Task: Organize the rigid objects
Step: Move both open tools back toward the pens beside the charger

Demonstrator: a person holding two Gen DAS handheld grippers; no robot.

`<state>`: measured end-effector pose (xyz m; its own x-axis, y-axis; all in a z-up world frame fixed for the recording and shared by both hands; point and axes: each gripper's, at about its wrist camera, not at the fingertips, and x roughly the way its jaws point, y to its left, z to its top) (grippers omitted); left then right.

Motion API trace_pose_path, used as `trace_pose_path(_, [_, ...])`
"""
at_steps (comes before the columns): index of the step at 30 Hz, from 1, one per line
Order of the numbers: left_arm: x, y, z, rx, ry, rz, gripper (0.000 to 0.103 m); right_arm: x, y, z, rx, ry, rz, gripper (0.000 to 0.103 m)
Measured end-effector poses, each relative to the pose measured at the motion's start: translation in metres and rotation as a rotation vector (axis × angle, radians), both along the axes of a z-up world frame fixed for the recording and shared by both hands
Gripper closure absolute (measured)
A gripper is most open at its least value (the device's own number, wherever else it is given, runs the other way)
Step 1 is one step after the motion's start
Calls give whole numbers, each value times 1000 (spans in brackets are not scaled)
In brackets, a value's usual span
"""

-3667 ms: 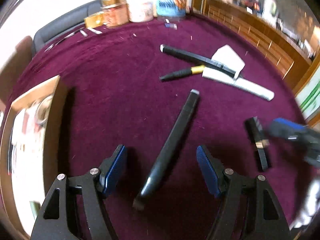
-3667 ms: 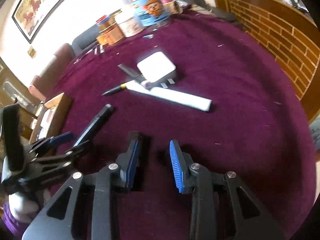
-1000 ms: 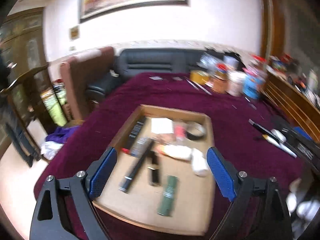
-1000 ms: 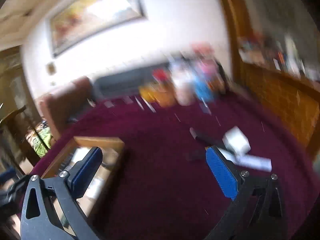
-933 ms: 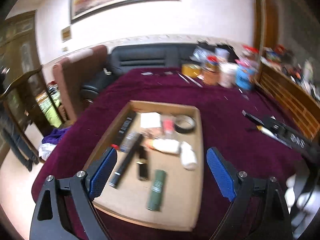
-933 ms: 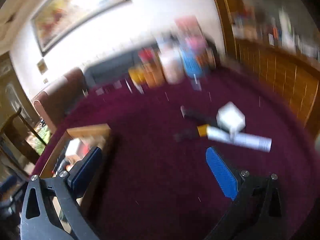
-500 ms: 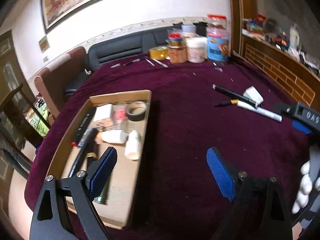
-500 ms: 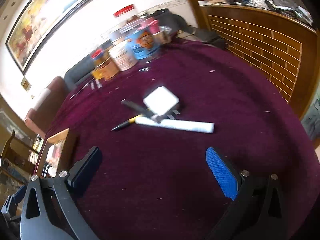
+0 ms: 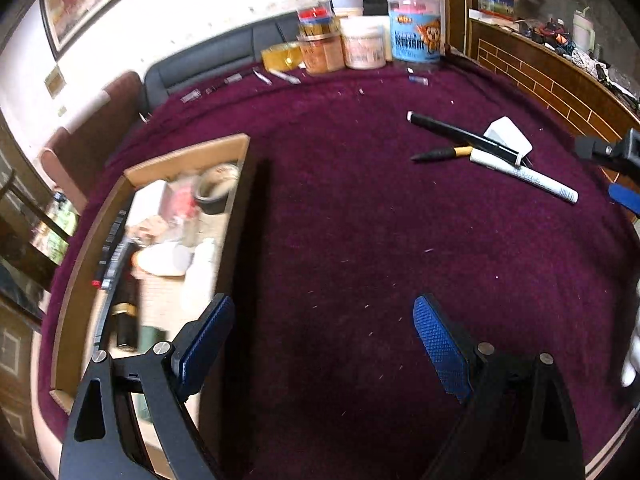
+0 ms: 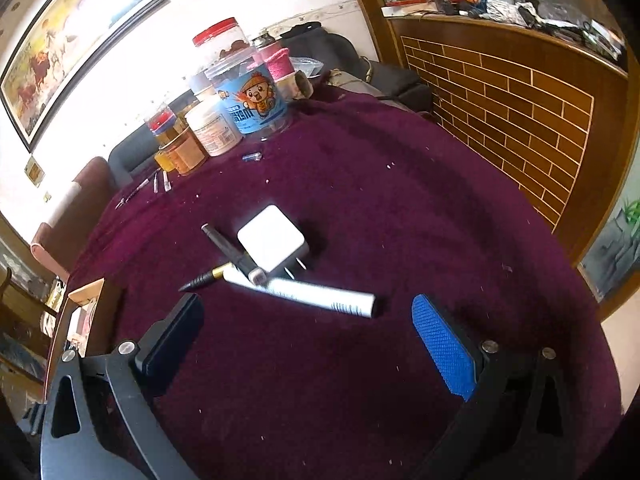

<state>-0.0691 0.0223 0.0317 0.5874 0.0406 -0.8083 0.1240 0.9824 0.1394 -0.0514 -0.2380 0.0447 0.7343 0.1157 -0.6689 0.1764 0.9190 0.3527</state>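
Blue-padded fingers of the left gripper frame the bottom of the left wrist view, spread wide with nothing between them, hovering over a dark purple tablecloth. The right gripper is likewise wide apart and empty in its own view, one finger showing a blue pad, the other a black back.

Just beyond the left gripper's left finger sits a shallow cardboard tray, already holding a blurred jumble — dark pen-like sticks along its left side, white rounded items in the middle, a roll of tape near the far end.

Ahead of the right gripper lies a small cluster of loose things on the cloth. Nearest is a white marker, lying crosswise between the two fingers. Touching its left end is a black pen with a gold band, tip pointing left. A long black pen lies diagonally over both. Just behind sits a white plug adapter, prongs facing the camera, the black pen resting against its side. In the left wrist view this cluster lies far to the right, well apart from the tray.

At the table's far edge stand several jars and tubs — a blue cartoon-labelled tub, a white tub, an amber jar. Behind is a dark sofa and a framed painting on the wall; a brick-patterned wooden counter is at right.
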Motion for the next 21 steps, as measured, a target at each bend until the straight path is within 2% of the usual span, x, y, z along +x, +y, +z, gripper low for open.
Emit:
trace_pose_path(5, [28,4,-27,-121,103,5,13,23,10,8,-17,-8,55,0])
trace_pose_path(8, [25,0,-31,-73,36,-5,2,40,10,10,-57,12,51,0])
trace_pose_path(12, [23,-3,-31,-73,33,-17,2,62,6,-2,-99,106,38,0])
trace_pose_path(15, [22,-4,-30,-74,34,-19,2,69,9,-22,-132,187,45,0])
trace_pose_path(18, [22,-4,-30,-74,34,-19,2,68,20,-41,-23,248,163,0])
trace_pose_path(19, [21,-4,-29,-74,34,-19,1,63,29,-39,-39,230,196,0])
trace_pose_path(21, [21,-4,-30,-74,34,-19,2,55,47,-38,27,226,352,1])
